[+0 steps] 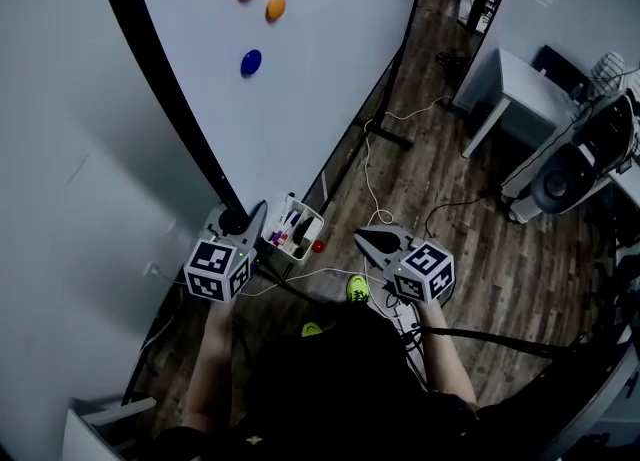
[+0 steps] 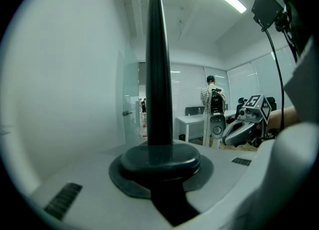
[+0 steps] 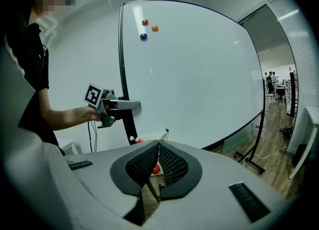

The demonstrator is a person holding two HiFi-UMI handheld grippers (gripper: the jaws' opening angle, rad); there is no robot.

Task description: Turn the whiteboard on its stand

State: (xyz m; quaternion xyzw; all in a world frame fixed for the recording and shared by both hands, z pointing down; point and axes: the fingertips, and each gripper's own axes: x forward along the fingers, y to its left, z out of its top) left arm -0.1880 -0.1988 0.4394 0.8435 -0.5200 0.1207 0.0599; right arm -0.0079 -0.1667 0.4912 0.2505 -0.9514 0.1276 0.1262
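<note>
Now our left gripper [image 1: 241, 219] clamps the black frame [image 1: 168, 99] of the whiteboard [image 1: 310, 79] (its near edge); our right gripper [image 1: 374, 240] hangs rightward, jaws together, empty.

Looks smooth, white and faintly glossy on the whiteboard [image 1: 320, 79], with a smooth black frame [image 1: 160, 89] at its edge. Shows shiny plastic on the three round magnets [image 1: 275, 8]. Seems wood on the floor [image 1: 450, 199], brown planks with a dull sheen. Appears as matt grey plastic on the right gripper [image 3: 158, 144], with rough black mesh pads [image 3: 172, 164] inside its jaws.
</note>
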